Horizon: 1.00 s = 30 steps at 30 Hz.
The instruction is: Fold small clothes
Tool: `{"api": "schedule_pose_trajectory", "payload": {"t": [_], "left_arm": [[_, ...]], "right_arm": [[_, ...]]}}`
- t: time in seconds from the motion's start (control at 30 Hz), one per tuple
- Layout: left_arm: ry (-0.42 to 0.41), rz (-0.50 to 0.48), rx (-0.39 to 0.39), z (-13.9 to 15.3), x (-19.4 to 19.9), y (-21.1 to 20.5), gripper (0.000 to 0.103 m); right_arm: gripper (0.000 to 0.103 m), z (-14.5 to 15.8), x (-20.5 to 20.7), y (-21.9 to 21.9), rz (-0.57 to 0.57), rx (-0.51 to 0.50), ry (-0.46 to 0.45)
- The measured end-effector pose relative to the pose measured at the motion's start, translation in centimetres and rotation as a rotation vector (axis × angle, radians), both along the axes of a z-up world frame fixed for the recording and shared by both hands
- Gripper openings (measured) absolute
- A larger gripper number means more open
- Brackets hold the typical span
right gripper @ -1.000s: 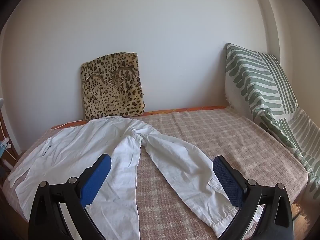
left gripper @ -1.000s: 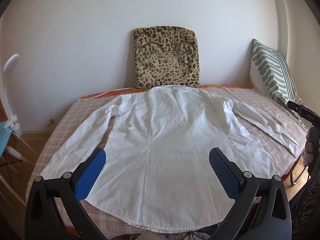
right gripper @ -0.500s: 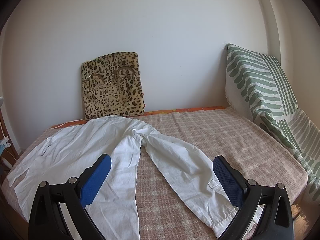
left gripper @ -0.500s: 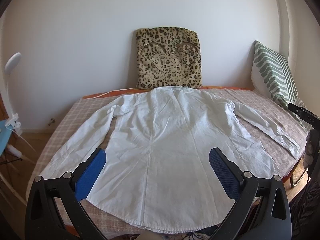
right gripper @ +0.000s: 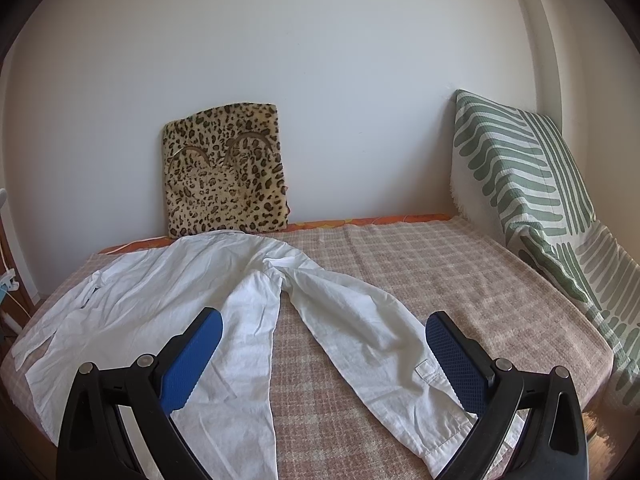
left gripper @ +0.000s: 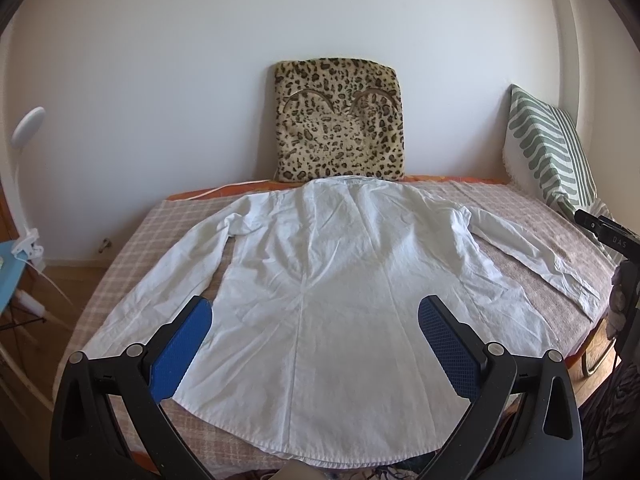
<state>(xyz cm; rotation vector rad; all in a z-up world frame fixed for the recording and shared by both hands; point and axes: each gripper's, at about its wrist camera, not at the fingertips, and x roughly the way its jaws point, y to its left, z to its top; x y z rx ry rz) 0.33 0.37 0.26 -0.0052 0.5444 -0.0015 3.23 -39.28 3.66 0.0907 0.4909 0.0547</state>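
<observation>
right now your left tongs hang over the lower half of the white shirt, blue pads spread wide apart with nothing between them. the shirt lies back-up and flat on the bed, collar toward the wall, hem at the near edge, both sleeves angled out and down from the shoulders. its left sleeve runs along the checked cover toward the near left corner of the bed; the other sleeve reaches toward the bed's right edge, cuff near it.

your right tongs are also wide apart and hold nothing. they sit above the shirt's right sleeve, which runs diagonally toward you across the checked cover, its cuff close to the near edge, partly behind the right-hand finger of those tongs. the shirt body spreads off to the left in that view.

a leopard-print cushion leans upright against the wall just behind the collar. a green-and-white striped pillow is propped at the right end of the bed, well apart from the shirt. off the left side of the bed you can see a white clip lamp.
</observation>
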Motion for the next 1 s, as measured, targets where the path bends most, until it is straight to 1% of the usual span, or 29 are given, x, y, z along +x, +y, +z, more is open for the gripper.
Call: {"api": "schedule_pose_trajectory", "payload": {"t": [1.0], "left_arm": [[-0.009, 0.007, -0.007, 0.20, 0.00, 0.36, 0.103]], "right_arm": [[0.103, 0.16, -0.03, 0.10, 0.001, -0.009, 0.000]]}}
